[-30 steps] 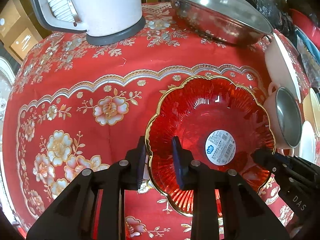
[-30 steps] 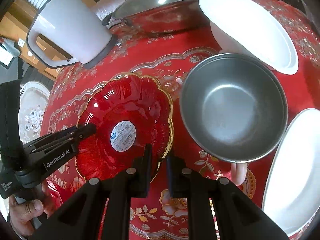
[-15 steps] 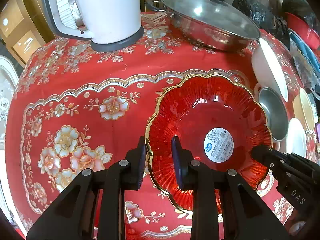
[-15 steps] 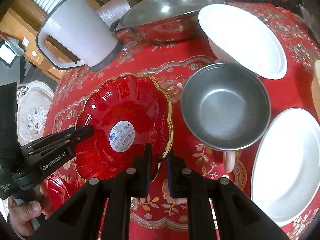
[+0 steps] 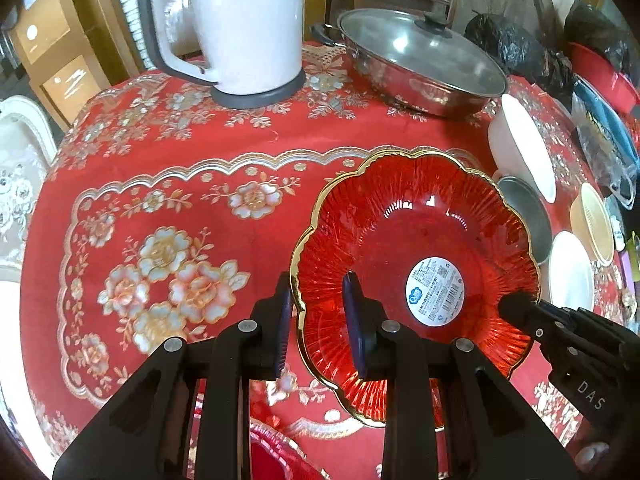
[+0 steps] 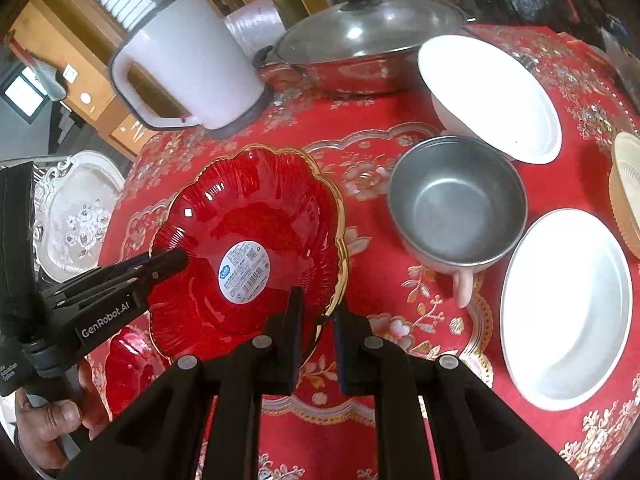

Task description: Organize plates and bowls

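Note:
A red scalloped glass bowl [image 5: 416, 232] with a gold rim and a white sticker is held above the red tablecloth; it also shows in the right wrist view [image 6: 256, 216]. My left gripper [image 5: 318, 304] is shut on its left rim, one finger inside and one outside. My right gripper [image 6: 318, 316] is shut on its opposite rim. A second red dish [image 6: 128, 368] lies on the table below the bowl. A steel bowl [image 6: 460, 208], a white bowl [image 6: 492, 96] and a white plate [image 6: 568, 304] sit to the right.
A white kettle [image 5: 240, 28] and a lidded steel pot [image 5: 420, 64] stand at the back of the table [image 5: 160, 208]. A beige bowl [image 6: 628, 196] is at the far right. Black bags [image 5: 508, 48] lie behind the pot.
Both grippers have risen with the red bowl. More of the table and the second red dish below have come into view.

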Action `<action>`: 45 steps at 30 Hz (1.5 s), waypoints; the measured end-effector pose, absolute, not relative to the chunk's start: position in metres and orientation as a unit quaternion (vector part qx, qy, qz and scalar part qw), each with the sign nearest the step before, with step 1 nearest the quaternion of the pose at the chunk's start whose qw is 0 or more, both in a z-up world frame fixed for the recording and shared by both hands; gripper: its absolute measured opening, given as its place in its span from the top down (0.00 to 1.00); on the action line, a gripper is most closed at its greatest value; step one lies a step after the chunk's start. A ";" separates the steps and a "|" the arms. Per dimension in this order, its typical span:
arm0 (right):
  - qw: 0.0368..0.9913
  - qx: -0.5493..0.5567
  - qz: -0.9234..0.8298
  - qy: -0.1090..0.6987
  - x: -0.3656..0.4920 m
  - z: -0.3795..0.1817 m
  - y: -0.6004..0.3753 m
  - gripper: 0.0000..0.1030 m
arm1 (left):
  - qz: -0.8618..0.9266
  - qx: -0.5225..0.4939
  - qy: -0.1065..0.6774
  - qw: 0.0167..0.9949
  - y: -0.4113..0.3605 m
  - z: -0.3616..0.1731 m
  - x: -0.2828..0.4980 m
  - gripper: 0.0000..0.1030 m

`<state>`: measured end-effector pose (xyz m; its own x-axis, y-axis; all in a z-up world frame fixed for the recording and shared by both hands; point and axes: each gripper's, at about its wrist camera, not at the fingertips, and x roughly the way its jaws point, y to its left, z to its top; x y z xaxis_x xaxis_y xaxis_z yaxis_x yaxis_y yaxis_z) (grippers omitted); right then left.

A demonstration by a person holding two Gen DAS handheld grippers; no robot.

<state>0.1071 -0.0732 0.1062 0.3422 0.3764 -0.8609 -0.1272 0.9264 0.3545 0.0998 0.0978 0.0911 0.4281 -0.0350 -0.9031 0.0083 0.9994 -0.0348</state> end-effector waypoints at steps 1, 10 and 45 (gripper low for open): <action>0.812 0.112 0.157 0.551 0.105 0.108 -0.072 0.89 | -0.010 -0.013 0.532 0.847 0.099 0.094 0.095 0.76; 0.815 0.092 0.182 0.542 0.080 0.122 -0.052 0.88 | 0.012 -0.026 0.521 0.853 0.122 0.107 0.056 0.76; 0.752 -0.021 0.303 0.585 -0.001 0.099 0.078 0.87 | 0.110 -0.102 0.547 0.824 0.232 0.075 -0.099 0.76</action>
